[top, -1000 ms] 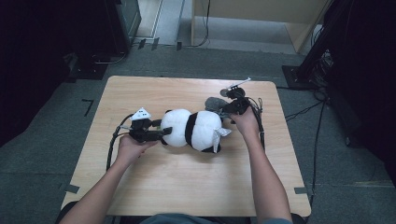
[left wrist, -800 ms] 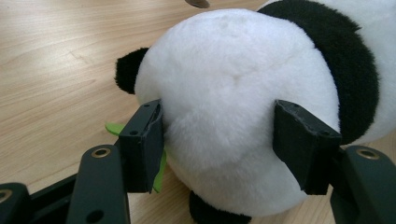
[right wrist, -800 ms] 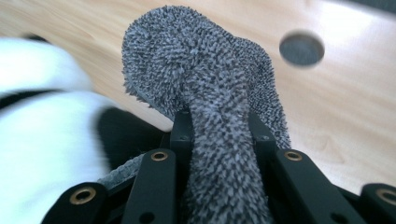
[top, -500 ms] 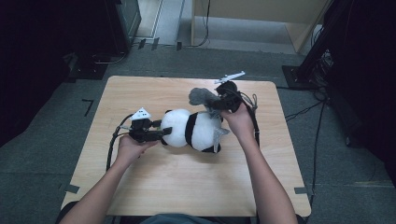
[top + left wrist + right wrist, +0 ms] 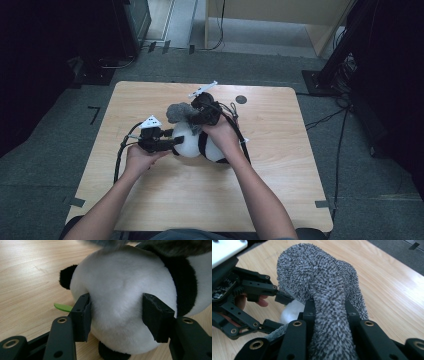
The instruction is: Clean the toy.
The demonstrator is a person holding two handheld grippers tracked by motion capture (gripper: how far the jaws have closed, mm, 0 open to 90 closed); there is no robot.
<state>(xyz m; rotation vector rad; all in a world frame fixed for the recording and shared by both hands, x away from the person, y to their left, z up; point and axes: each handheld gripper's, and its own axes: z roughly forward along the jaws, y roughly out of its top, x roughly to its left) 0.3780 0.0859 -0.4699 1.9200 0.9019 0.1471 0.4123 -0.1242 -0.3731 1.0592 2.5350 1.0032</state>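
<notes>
A black-and-white plush panda (image 5: 210, 150) lies on the wooden table (image 5: 280, 150). My left gripper (image 5: 176, 142) comes in from the left and is shut on it. In the left gripper view both jaws press into the panda's (image 5: 117, 290) white fur, with the left gripper (image 5: 116, 312) squeezing it from either side. My right gripper (image 5: 200, 114) hangs just above the panda, shut on a grey fuzzy cloth piece (image 5: 177, 112). The right gripper view has that grey piece (image 5: 319, 277) pinched in the right gripper (image 5: 329, 311) and drooping over the left gripper (image 5: 249, 290).
A small green tab (image 5: 62, 307) pokes out from under the panda. A black dot (image 5: 241, 99) marks the table at the back right. Cables (image 5: 120, 155) trail off the left gripper. Dark equipment and floor cables surround the table.
My right gripper has lifted the grey fuzzy piece and carried it left, from beside the panda's right end to above its left part. The left gripper has kept its hold.
</notes>
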